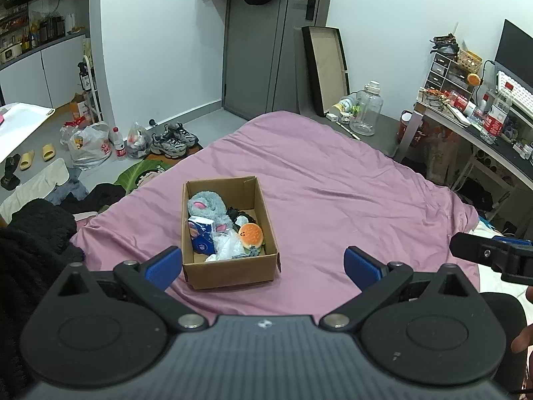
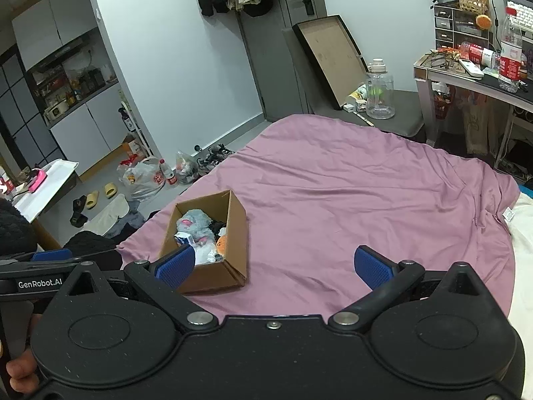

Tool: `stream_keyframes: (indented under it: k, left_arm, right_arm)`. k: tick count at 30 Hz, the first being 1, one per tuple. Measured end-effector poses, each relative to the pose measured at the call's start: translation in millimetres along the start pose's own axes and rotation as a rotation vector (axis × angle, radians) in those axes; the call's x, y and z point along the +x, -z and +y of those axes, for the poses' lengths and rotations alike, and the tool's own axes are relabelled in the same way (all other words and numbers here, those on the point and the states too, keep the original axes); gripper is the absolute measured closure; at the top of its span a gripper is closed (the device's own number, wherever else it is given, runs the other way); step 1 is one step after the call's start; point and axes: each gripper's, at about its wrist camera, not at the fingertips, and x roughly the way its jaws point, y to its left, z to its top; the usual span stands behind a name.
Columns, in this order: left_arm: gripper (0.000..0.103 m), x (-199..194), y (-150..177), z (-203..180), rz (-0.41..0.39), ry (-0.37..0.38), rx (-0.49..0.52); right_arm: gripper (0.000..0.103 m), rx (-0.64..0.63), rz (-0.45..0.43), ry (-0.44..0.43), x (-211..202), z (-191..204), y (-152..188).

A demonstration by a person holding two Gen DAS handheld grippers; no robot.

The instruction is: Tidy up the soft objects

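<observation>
Both grippers hang released and empty, the left gripper (image 1: 263, 263) nearer, with the cardboard box (image 1: 230, 268) just ahead between its fingers, long axis running away from it; the right gripper (image 2: 274, 268) has it off to its left. Inside lie a fuzzy grey plush (image 1: 208, 208), a burger toy (image 1: 251, 234) and crinkled plastic, on the smooth pink bedsheet (image 1: 333, 193)

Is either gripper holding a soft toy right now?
No. Both the left gripper and right gripper are open and empty; the toys sit in the cardboard box.
</observation>
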Motion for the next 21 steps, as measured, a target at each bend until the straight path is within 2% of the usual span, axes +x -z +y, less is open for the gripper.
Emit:
stream_keyframes:
  k: [21]
  left_arm:
    - [0.001,-21.4,10.5,-13.0,-0.025,0.01,0.011]
  right_arm:
    - [0.0,-0.008,-0.029,-0.001,-28.0,-7.0,8.0]
